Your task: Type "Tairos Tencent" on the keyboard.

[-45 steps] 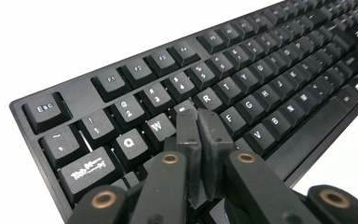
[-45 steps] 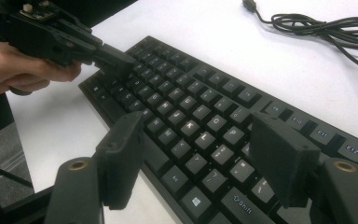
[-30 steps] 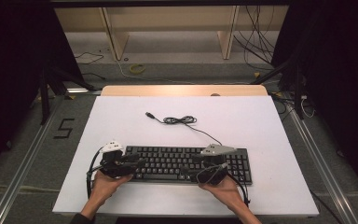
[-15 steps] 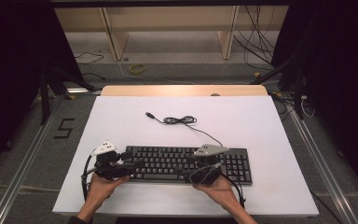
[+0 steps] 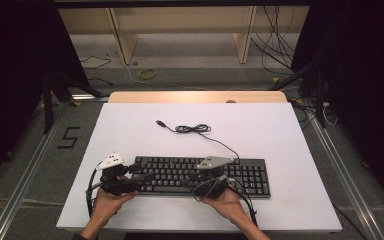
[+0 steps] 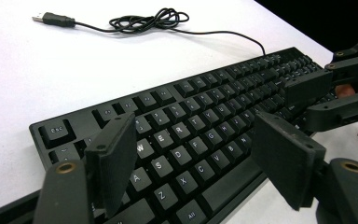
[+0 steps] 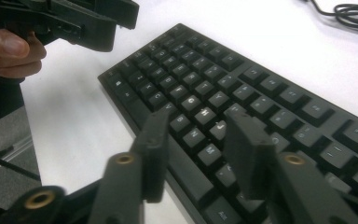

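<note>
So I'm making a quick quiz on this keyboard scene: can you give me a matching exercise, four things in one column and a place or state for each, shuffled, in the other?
Things:
1. keyboard
2. USB plug
3. left gripper
4. right gripper

Places or states:
A. lying alone on the white table, beyond the coiled cable
B. over the letter keys at the keyboard's left end, jaws wide apart
C. flat near the table's near edge
D. over the keys near the keyboard's middle, jaws closer together, nothing between them

Pairs: 1-C, 2-A, 3-B, 4-D
</note>
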Demonstrator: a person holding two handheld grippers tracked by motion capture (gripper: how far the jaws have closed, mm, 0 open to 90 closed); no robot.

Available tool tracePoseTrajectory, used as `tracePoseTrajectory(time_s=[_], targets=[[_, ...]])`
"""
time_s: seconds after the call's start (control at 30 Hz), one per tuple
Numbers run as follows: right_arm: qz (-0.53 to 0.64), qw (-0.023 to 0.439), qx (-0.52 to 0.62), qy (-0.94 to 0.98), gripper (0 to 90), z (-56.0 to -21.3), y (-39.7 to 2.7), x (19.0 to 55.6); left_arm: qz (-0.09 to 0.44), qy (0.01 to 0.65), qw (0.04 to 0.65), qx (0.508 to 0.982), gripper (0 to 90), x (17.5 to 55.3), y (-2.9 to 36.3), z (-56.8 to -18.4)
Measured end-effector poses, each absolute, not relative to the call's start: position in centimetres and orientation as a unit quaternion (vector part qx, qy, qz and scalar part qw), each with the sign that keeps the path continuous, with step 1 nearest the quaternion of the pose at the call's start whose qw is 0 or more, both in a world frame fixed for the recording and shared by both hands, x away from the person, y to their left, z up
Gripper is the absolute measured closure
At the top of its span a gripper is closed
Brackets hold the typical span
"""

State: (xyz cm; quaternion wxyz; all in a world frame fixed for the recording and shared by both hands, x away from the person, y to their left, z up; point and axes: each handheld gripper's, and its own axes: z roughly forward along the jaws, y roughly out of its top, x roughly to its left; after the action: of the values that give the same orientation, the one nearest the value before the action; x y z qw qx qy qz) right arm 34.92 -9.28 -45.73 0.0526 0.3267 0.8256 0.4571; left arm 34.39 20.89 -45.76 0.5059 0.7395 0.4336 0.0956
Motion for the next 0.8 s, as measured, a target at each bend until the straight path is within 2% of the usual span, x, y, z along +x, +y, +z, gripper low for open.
tracePoseTrajectory(time_s=[0.53, 0.8], targets=[[0.445, 0.044, 0.307, 0.840, 83.8, -46.6, -7.6, 35.0, 0.099, 0.433, 0.509, 0.737, 27.6, 33.7, 21.5, -45.9], [0.437, 0.044, 0.303, 0.846, 88.7, -47.0, -7.0, 35.2, 0.099, 0.433, 0.508, 0.738, 27.7, 33.4, 21.7, -46.0]])
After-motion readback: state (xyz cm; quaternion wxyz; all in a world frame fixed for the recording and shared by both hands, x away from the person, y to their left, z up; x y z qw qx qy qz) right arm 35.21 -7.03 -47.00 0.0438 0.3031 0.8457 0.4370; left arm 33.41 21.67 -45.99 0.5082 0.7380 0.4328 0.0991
